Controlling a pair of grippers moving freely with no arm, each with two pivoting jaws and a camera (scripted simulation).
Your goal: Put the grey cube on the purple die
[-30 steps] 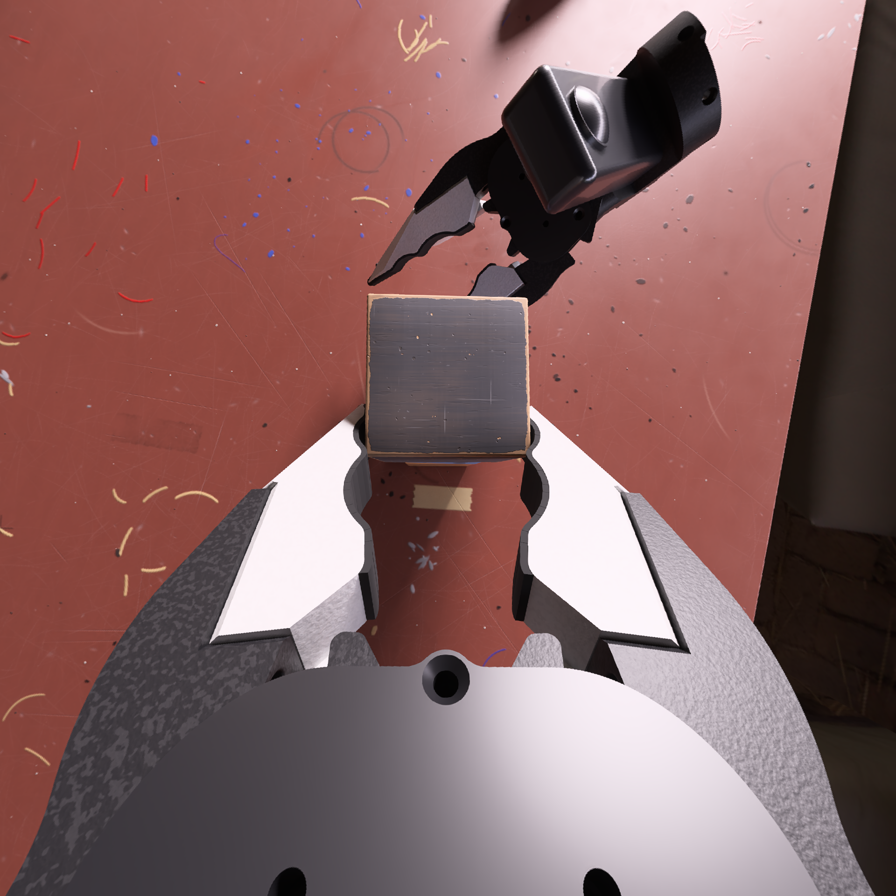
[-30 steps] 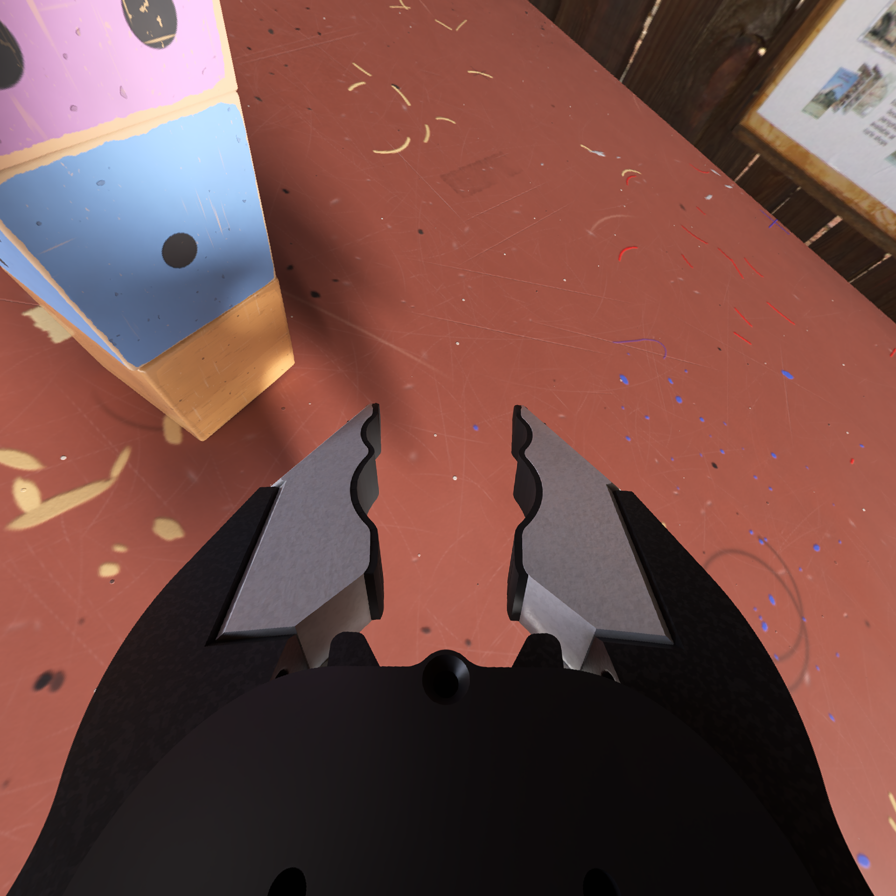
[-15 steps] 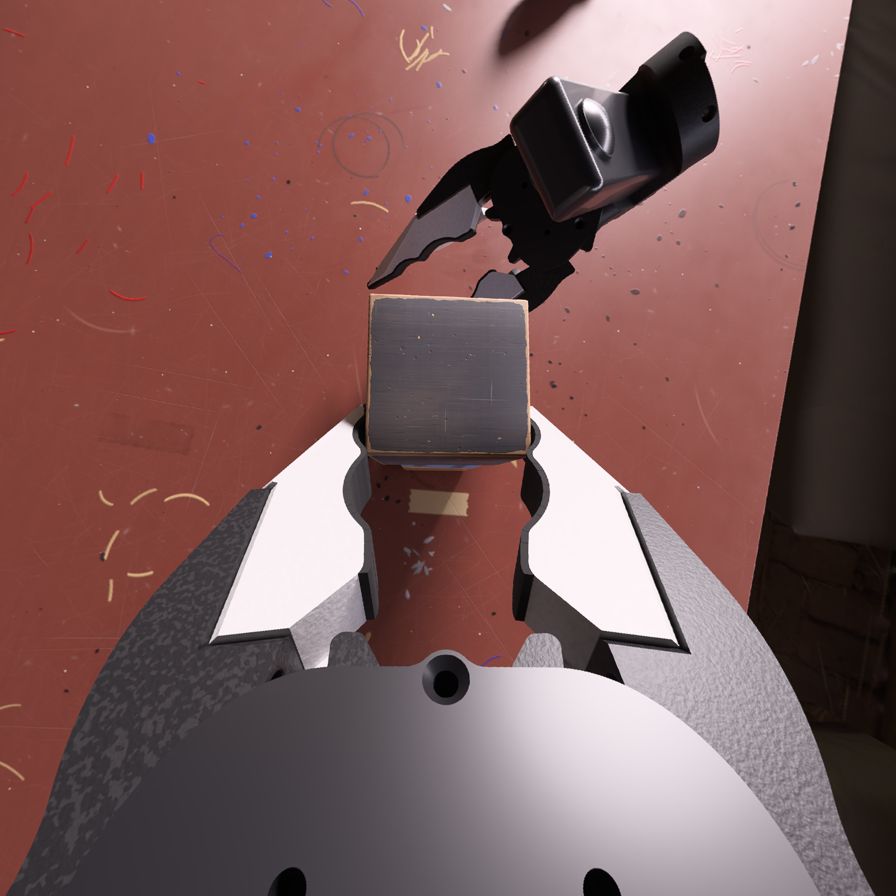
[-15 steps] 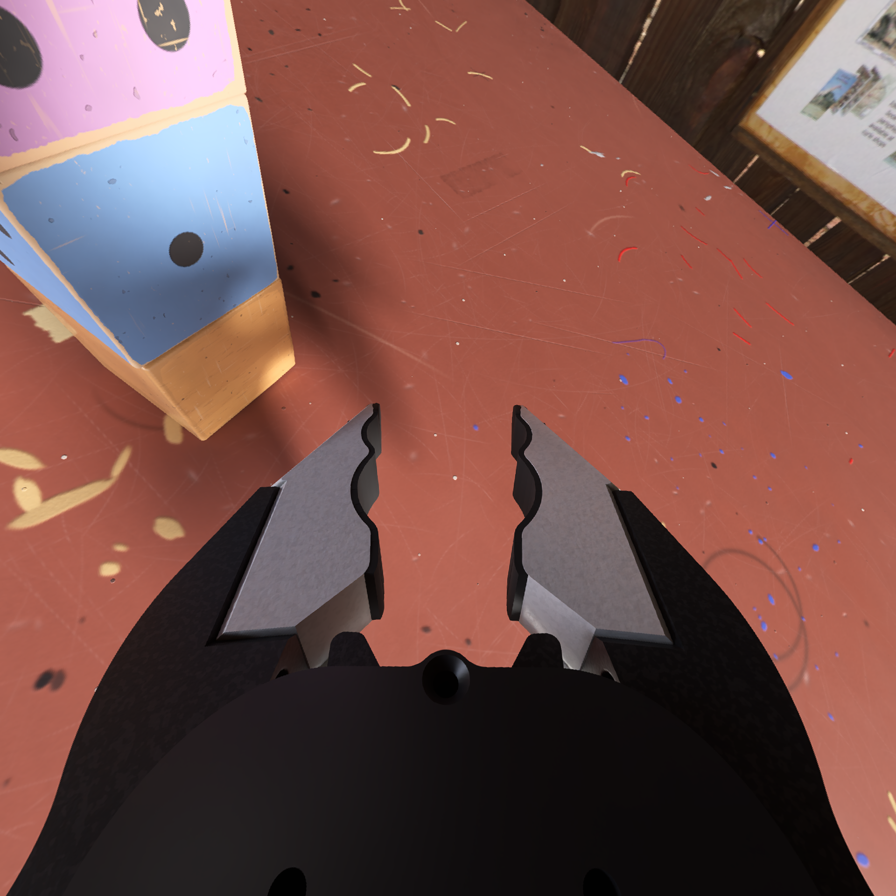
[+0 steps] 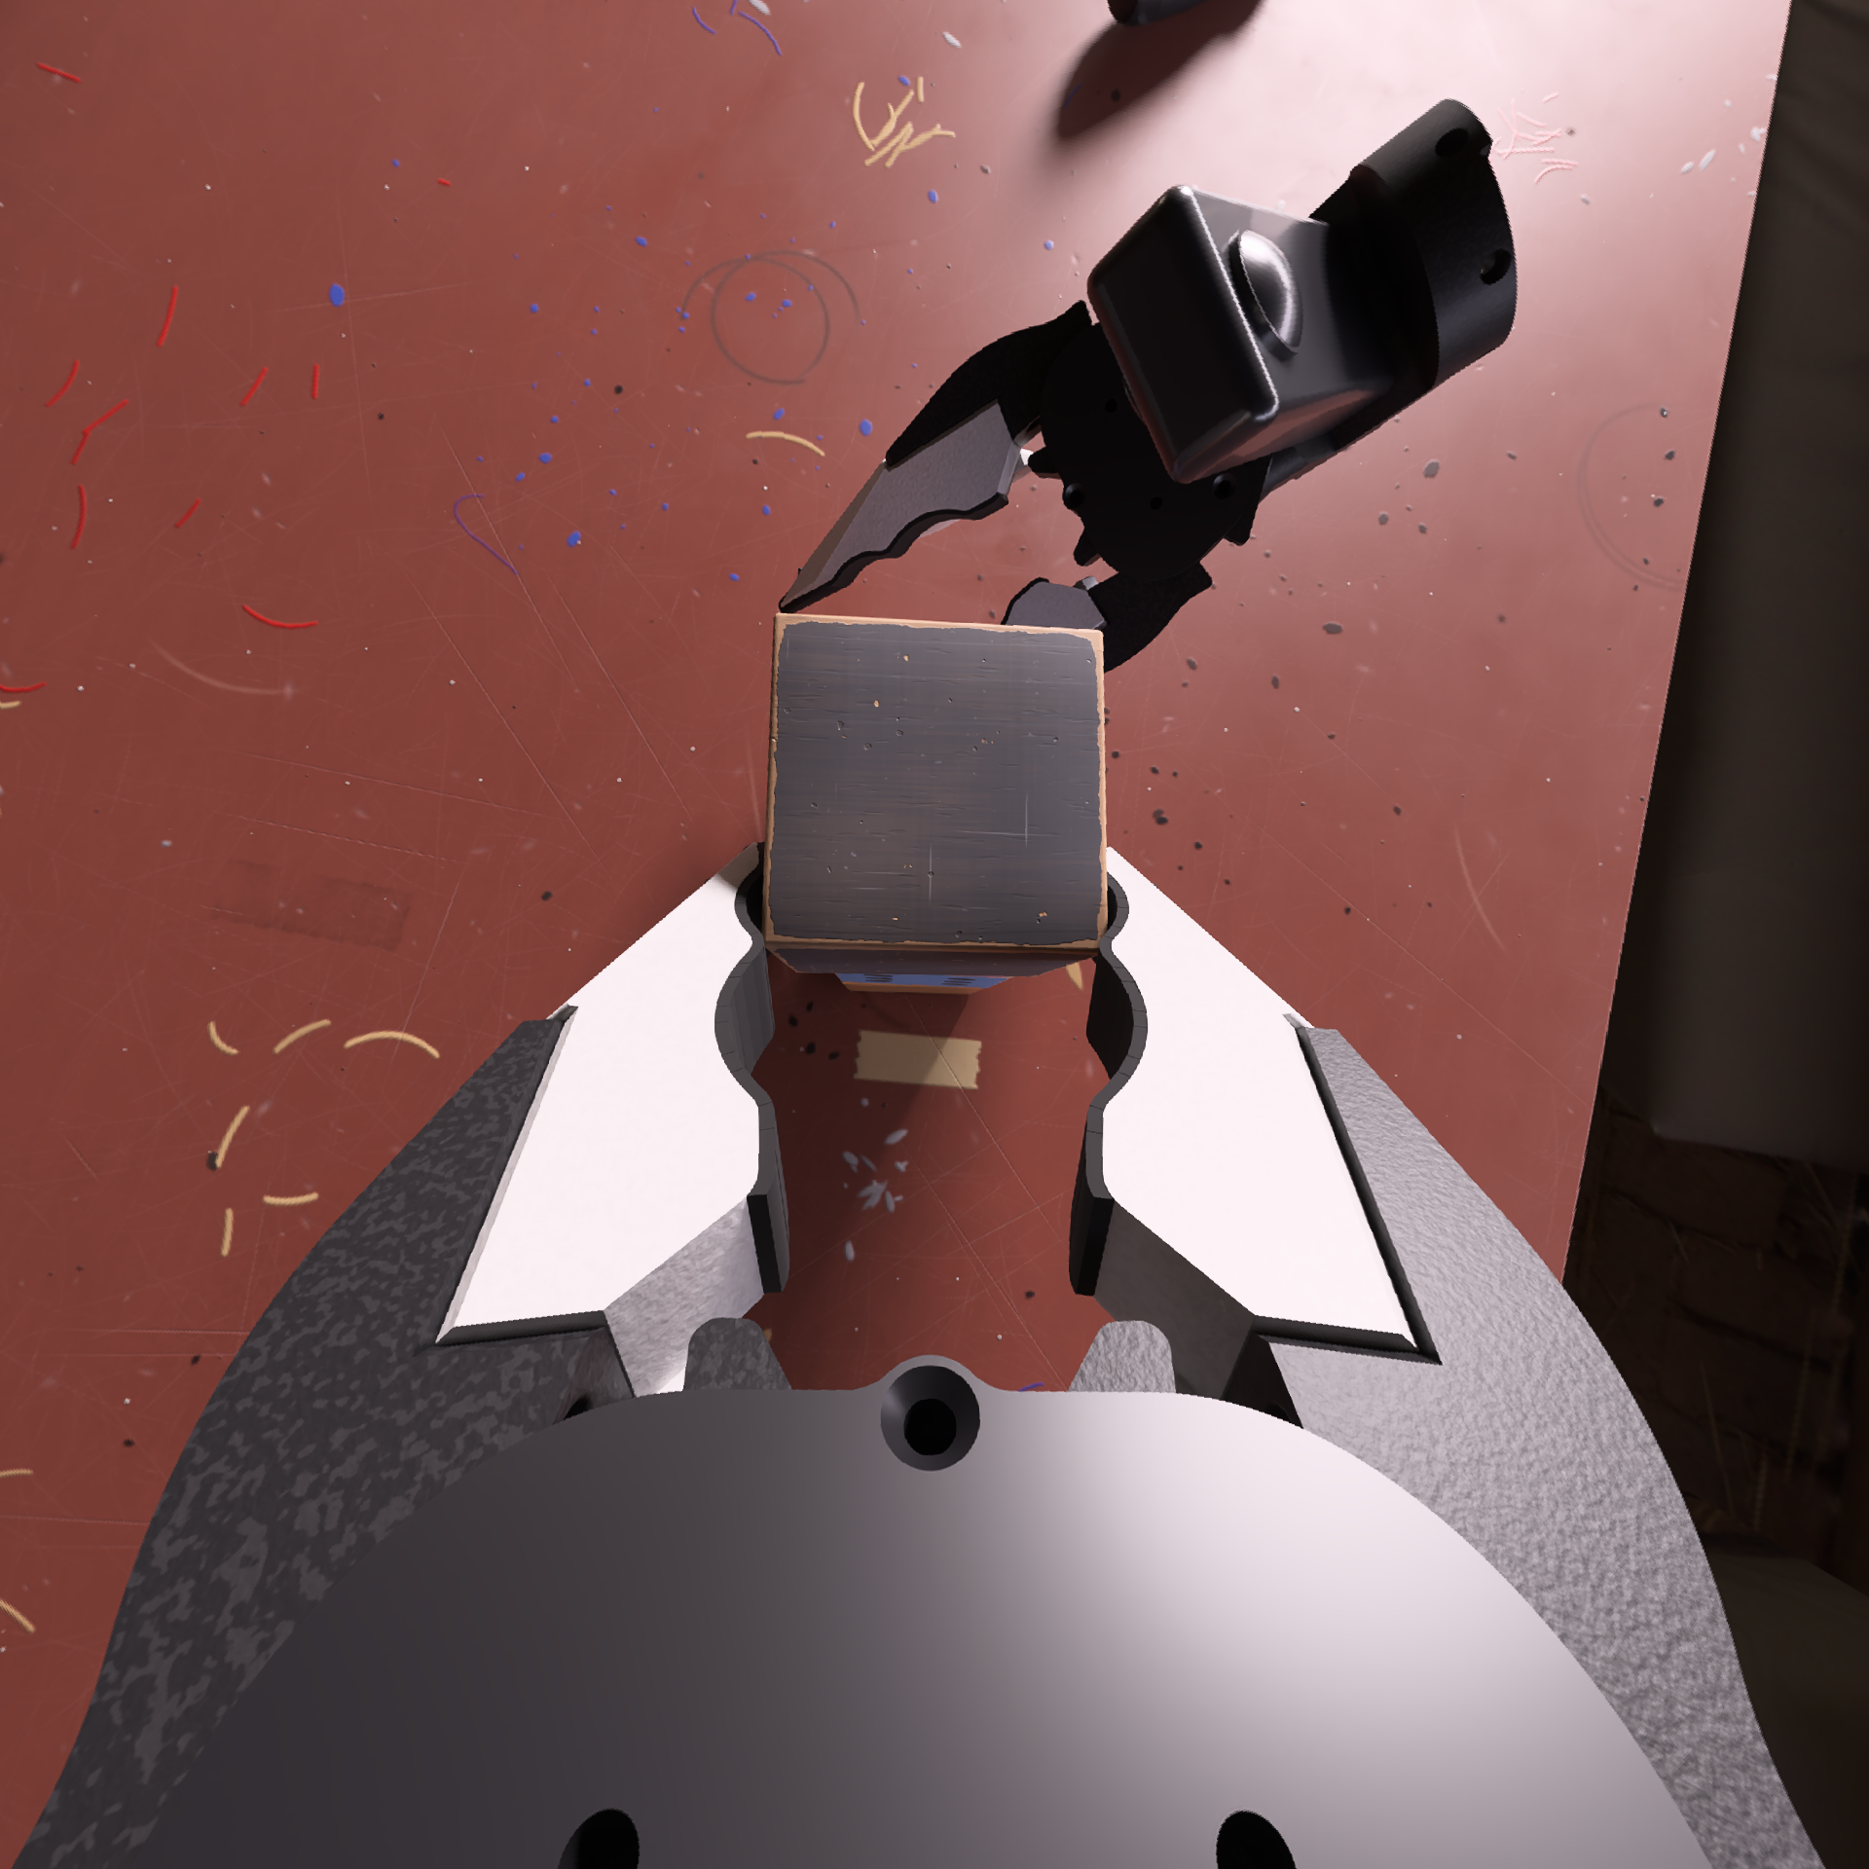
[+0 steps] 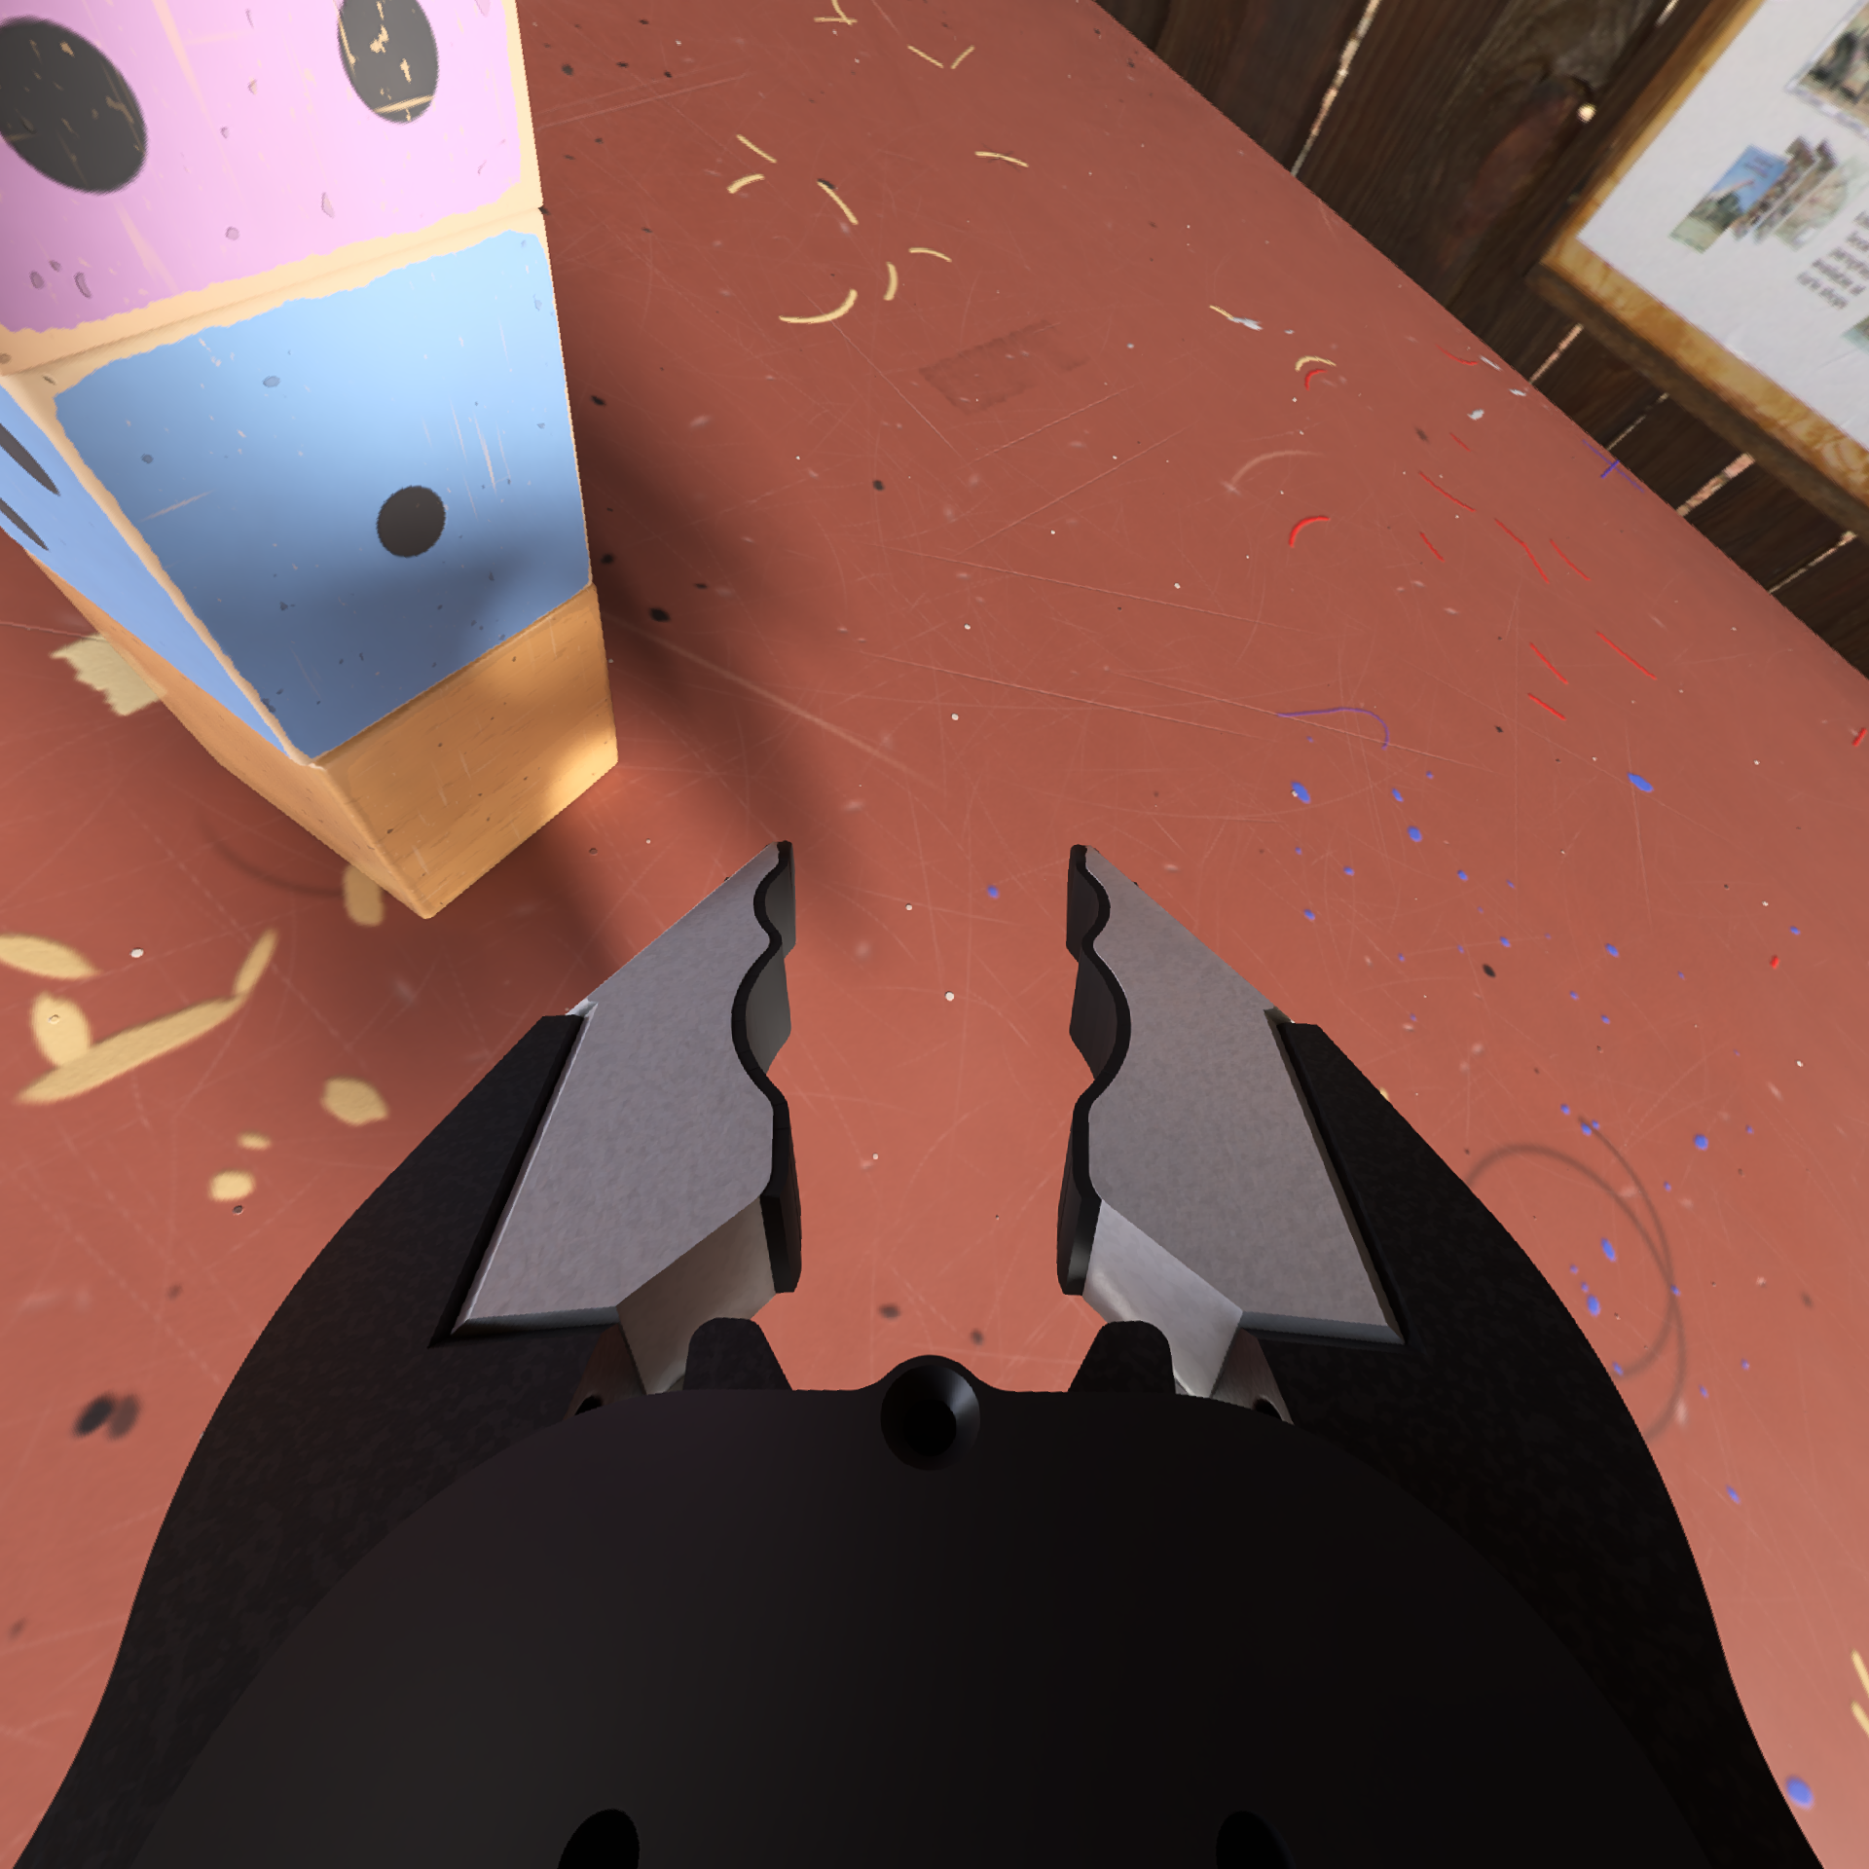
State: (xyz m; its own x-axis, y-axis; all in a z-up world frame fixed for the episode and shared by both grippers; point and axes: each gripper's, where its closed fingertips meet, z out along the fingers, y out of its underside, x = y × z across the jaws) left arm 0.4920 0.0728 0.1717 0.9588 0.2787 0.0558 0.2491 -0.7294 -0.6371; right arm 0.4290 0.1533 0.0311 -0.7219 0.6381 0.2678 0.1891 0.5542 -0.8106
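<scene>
My left gripper (image 5: 936,890) is shut on the grey cube (image 5: 936,779), its white fingertips pressed against the cube's two sides. I look straight down on the cube. A sliver of the blue die (image 5: 910,981) shows beneath it, and the purple die is hidden there. In the right wrist view the purple die (image 6: 253,152) sits on the blue die (image 6: 324,485), which sits on a bare wooden block (image 6: 475,748). The stack's top is cut off by the frame, so the grey cube is not seen there. My right gripper (image 6: 930,860) is open and empty, just right of the stack; it also shows in the left wrist view (image 5: 915,597).
The red-brown table (image 6: 1011,607) is scratched and speckled with paint flecks. Its right edge (image 5: 1669,809) drops to dark floor. A dark plank wall (image 6: 1365,101) with a framed board (image 6: 1740,202) stands past the far edge. A tape scrap (image 5: 915,1057) lies near the stack.
In the right wrist view the purple and blue dice have shifted right at the top while the table stays put. The left gripper keeps its hold on the cube. The right gripper is unchanged.
</scene>
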